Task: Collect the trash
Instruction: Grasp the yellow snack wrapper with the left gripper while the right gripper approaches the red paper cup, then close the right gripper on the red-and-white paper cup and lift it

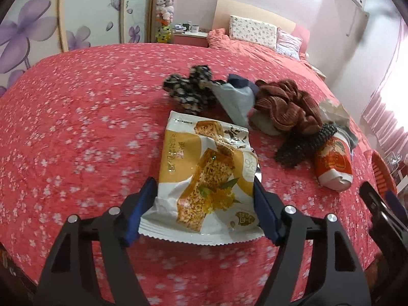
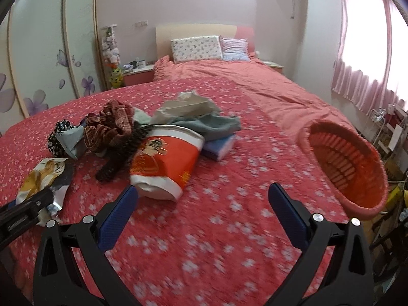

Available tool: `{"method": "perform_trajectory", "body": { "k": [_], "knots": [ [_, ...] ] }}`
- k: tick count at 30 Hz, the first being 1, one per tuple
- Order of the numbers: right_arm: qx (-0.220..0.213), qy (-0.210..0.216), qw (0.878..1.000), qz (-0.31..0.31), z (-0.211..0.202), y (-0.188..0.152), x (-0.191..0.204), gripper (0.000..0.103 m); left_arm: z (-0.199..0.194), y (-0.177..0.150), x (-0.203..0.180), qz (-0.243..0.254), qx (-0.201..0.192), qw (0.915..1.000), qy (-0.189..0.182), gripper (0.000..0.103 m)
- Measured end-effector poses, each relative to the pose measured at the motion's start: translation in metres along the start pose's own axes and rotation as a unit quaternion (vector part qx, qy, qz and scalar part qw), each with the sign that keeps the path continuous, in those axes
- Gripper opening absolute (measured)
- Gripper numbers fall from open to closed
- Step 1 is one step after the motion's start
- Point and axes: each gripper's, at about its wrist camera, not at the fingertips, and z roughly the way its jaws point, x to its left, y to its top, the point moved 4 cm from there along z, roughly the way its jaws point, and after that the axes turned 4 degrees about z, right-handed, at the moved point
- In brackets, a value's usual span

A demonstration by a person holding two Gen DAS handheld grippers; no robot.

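Left tongs (image 1: 204,199) pinching snack wrapper (image 1: 206,178), right tongs (image 2: 202,206) spread; paper cup (image 2: 165,163) lies uncollected mid-bed (image 2: 229,229), basket (image 2: 349,168) apparently empty.

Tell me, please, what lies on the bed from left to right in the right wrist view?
Snack wrapper → black floral cloth → brown ribbed cloth → red paper cup → blue sponge → orange basket.
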Motion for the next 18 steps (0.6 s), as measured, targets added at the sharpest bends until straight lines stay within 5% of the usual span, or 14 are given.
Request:
{"method": "perform_trajectory", "body": {
  "k": [11,18],
  "knots": [
    [0.042,0.001,0.999,-0.003,0.034,0.005,0.035,0.094,-0.013,0.004,0.006,-0.007,-0.015,0.9997,-0.019,0.071],
    [0.089,0.016,0.996,-0.004,0.05,0.002,0.044,0.073,-0.014,0.005,0.007,-0.011,-0.015,0.9995,-0.026,0.071]
  ]
}}
